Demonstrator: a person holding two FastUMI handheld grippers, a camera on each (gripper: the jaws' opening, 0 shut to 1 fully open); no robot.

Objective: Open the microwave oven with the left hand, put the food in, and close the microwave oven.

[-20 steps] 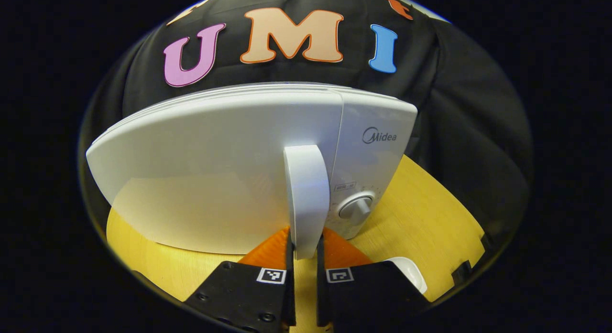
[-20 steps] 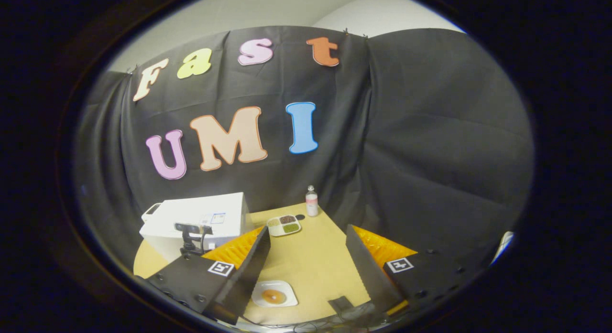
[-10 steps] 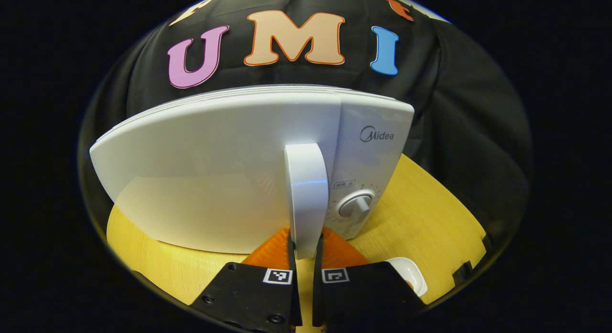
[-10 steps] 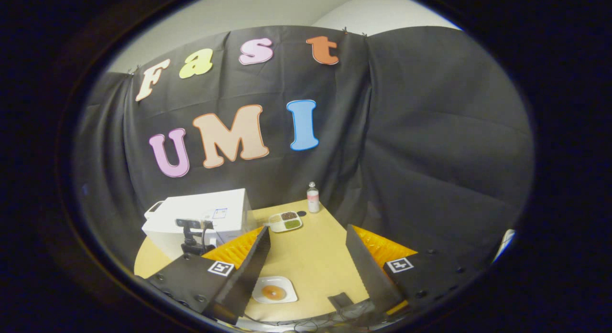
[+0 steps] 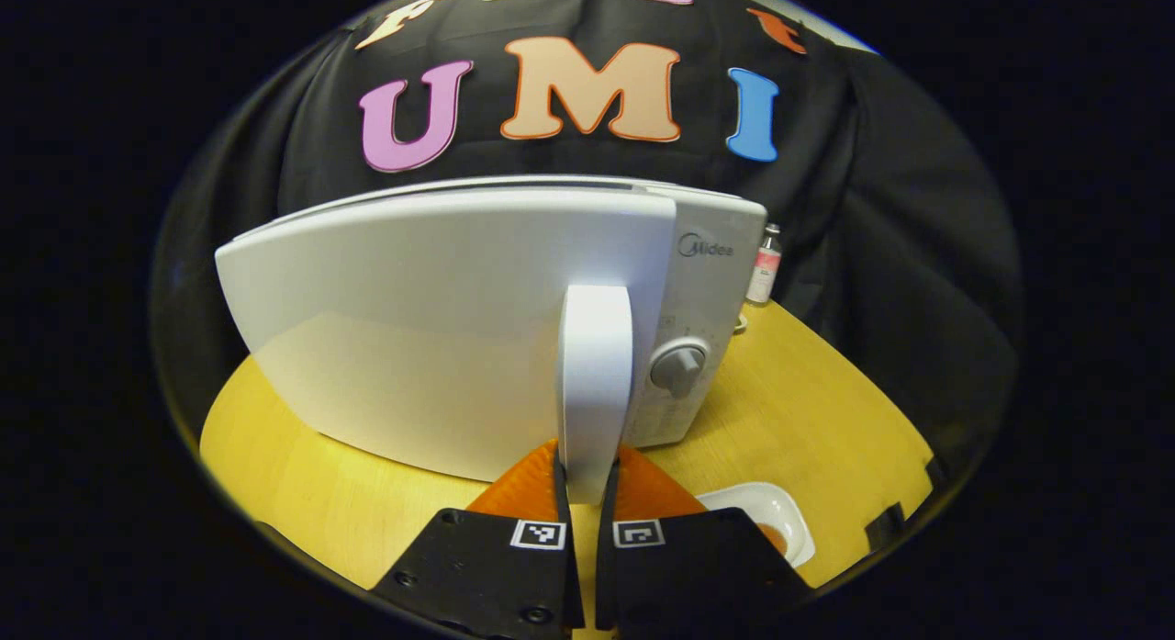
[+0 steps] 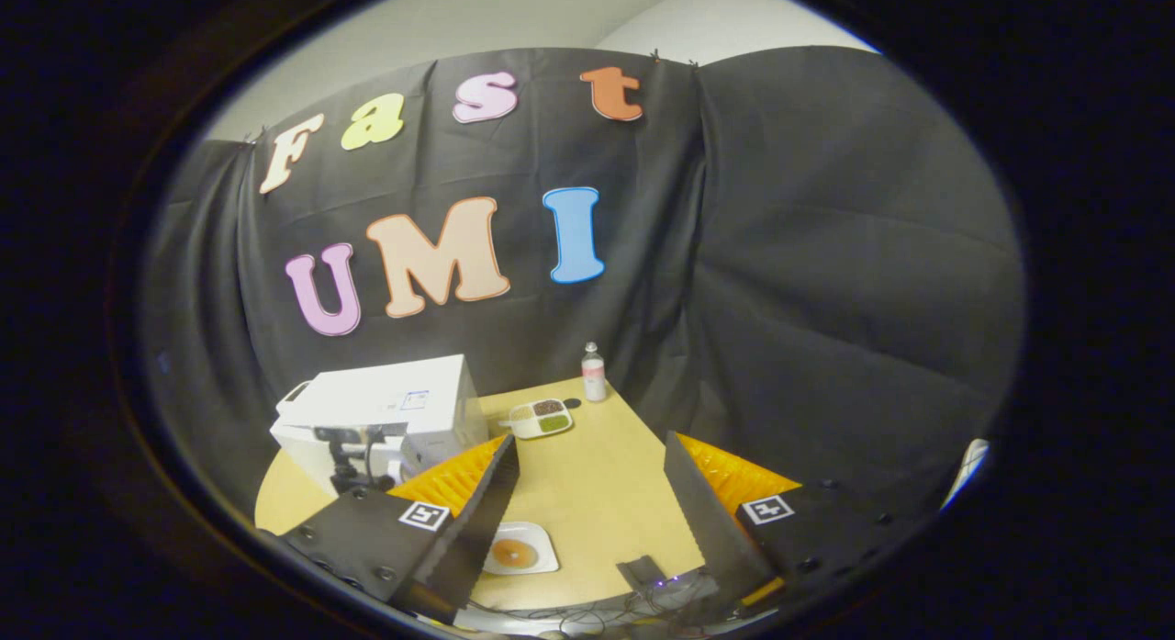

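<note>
Left claw: the left claw [image 5: 583, 507] is clamped on the white upright door handle [image 5: 595, 383] of the microwave oven [image 5: 477, 319], one finger pressing each side of the handle's lower end.
Right claw: the right claw [image 6: 587, 493] is spread wide with nothing between its fingers, held well above the counter [image 6: 597, 475] and well apart from the oven.
Door: the door's top right corner stands slightly off the control panel, so the door looks a little ajar.
Microwave oven: sits at the counter's far left side in the right gripper view [image 6: 381, 415]; one dial knob [image 5: 677, 366] shows on its panel, just beside the handle.
Food: one white square plate [image 6: 519, 553] with a round brown piece in its middle lies near the counter's front edge, below the right claw's left finger; in the left gripper view its corner [image 5: 766, 516] shows just right of the left claw.
Divided tray: one small white tray [image 6: 542, 418] near the counter's back edge, with a dark filling, a green filling and a paler one in its compartments.
Bottle: one small bottle [image 6: 594, 372] stands upright at the counter's back edge, near the tray.
Count: two claws, one oven, one plate, one tray, one bottle.
</note>
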